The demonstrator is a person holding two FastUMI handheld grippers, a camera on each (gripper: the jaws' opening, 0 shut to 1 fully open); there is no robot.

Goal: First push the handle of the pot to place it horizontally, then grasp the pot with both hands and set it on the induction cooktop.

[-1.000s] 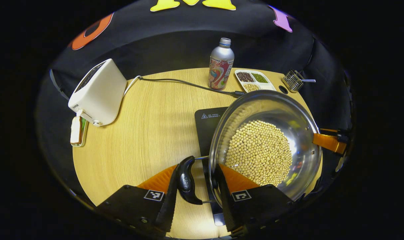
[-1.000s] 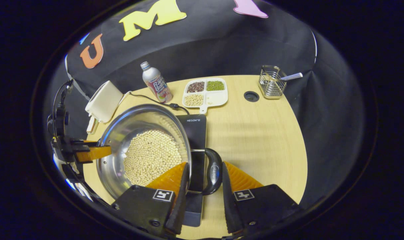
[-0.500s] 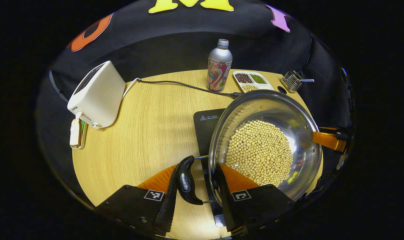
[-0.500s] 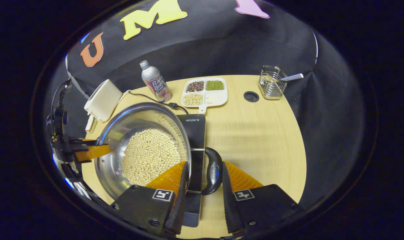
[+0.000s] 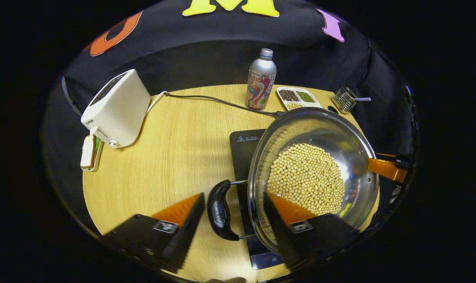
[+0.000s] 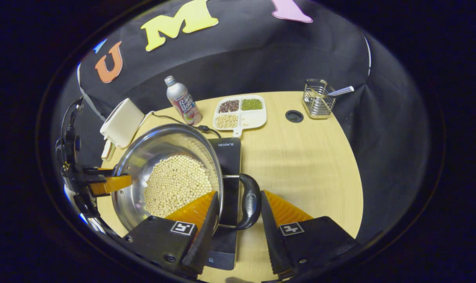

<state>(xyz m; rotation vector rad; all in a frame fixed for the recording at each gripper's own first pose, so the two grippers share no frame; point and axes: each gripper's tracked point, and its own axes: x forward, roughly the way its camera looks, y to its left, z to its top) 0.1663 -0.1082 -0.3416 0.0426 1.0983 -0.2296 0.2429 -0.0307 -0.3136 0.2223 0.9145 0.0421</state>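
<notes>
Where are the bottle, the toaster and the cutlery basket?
bottle (image 5: 260, 84), left gripper view, on its printed body.
toaster (image 5: 118, 108), left gripper view, on its white side.
cutlery basket (image 6: 317, 103), right gripper view, on its wire wall.
</notes>
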